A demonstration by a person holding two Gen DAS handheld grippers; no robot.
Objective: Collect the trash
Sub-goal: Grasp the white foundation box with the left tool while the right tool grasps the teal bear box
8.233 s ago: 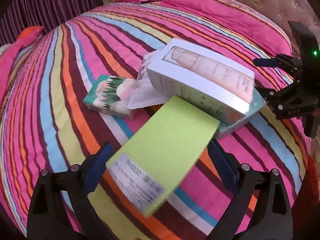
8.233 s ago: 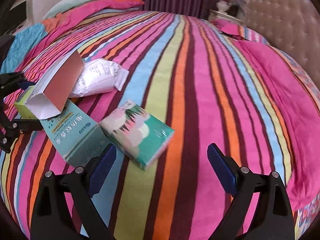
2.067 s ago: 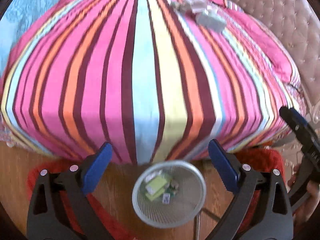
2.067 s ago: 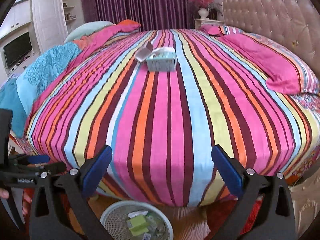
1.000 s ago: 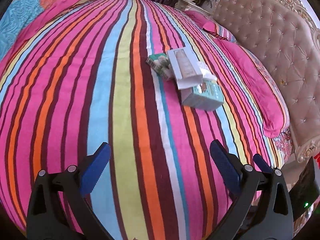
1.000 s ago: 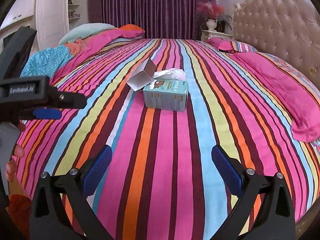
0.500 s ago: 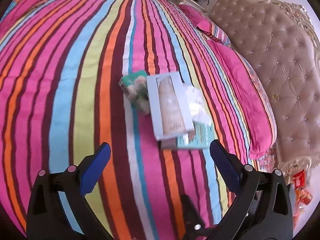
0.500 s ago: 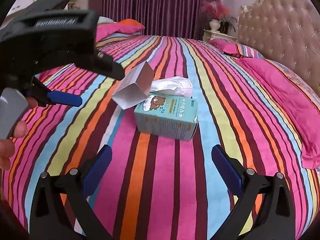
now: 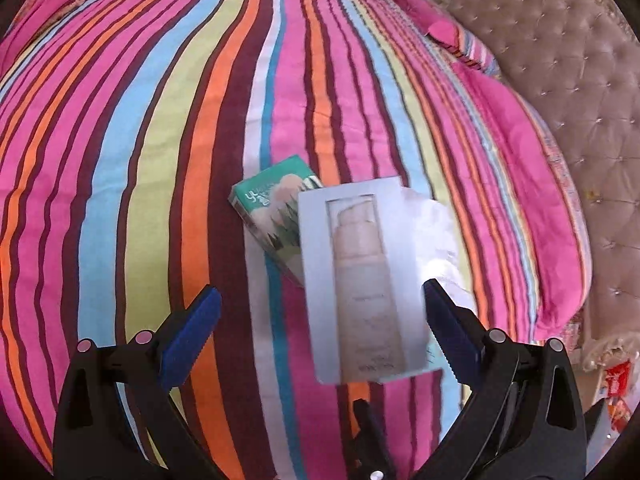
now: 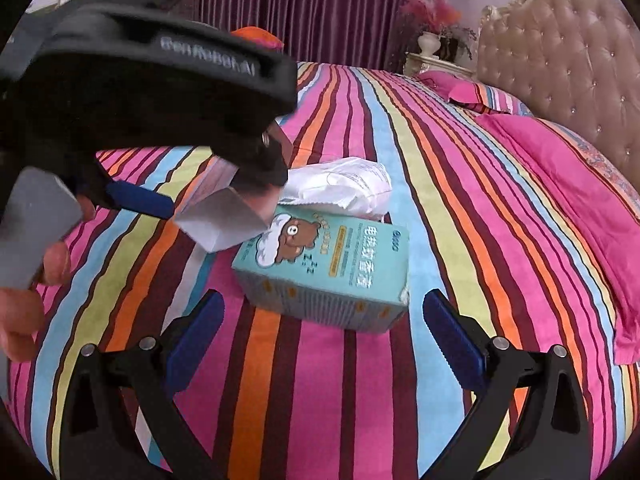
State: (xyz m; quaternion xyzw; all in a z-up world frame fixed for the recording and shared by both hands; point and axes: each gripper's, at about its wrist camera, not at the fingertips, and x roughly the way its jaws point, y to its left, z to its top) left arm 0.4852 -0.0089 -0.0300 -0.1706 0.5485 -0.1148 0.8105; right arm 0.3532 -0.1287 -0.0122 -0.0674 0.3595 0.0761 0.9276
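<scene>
Back over the bed from the bin; left gripper (image 9: 318, 320) agape astride grey carton (image 9: 360, 280); right gripper (image 10: 318, 320) agape before teal box (image 10: 332, 272); more trash next.

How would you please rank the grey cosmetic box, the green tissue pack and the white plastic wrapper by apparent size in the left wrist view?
1. grey cosmetic box, though it lies nearest the camera.
2. green tissue pack, partly covered.
3. white plastic wrapper, mostly hidden, so its rank is unsure.
</scene>
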